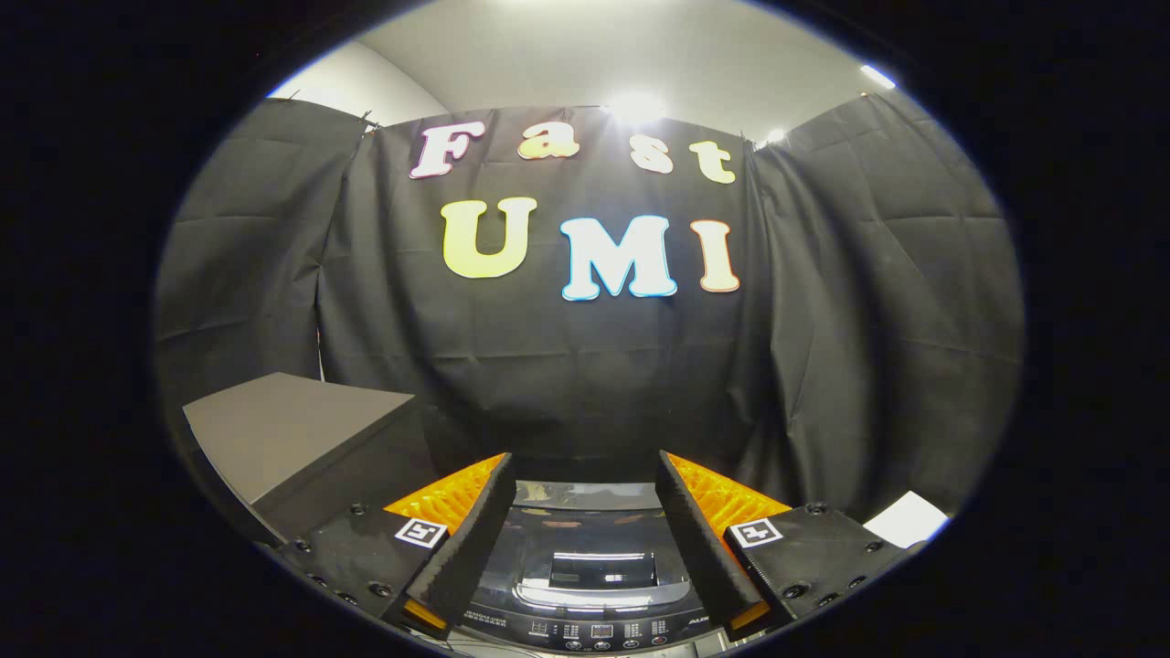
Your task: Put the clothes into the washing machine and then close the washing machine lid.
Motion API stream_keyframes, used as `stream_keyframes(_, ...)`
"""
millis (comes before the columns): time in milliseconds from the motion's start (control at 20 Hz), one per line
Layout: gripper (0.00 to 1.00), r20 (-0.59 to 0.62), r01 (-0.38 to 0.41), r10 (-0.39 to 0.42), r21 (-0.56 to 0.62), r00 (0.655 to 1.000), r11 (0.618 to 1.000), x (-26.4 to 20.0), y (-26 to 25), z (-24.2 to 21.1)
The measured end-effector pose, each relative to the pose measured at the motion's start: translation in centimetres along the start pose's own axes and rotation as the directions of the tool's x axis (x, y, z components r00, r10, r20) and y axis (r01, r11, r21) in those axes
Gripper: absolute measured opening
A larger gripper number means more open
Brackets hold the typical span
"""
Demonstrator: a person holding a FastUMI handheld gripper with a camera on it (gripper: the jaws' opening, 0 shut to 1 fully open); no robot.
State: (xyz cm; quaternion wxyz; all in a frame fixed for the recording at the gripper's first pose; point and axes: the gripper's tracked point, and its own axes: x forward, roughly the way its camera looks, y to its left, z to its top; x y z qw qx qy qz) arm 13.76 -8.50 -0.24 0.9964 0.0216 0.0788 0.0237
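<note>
Between my jaws, which stand wide and hold nothing, the washing machine (590, 571) sits just below, its dark glass lid (599, 548) lying flat and shut. No clothes are in view, so this fits either laundry still waiting elsewhere or a finished load. Lettering along the control panel (594, 631) is too small to read. A grey desk (283, 429) stands to the left.
</note>
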Motion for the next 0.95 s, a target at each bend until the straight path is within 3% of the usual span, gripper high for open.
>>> stream_keyframes(600,0.96,0.1,0.0,0.001,-0.012,0.995,1.0,-8.6,0.6,4.0)
stream_keyframes(950,0.96,0.152,-0.006,0.003,0.021,0.988,1.0,-13.9,0.0,4.2)
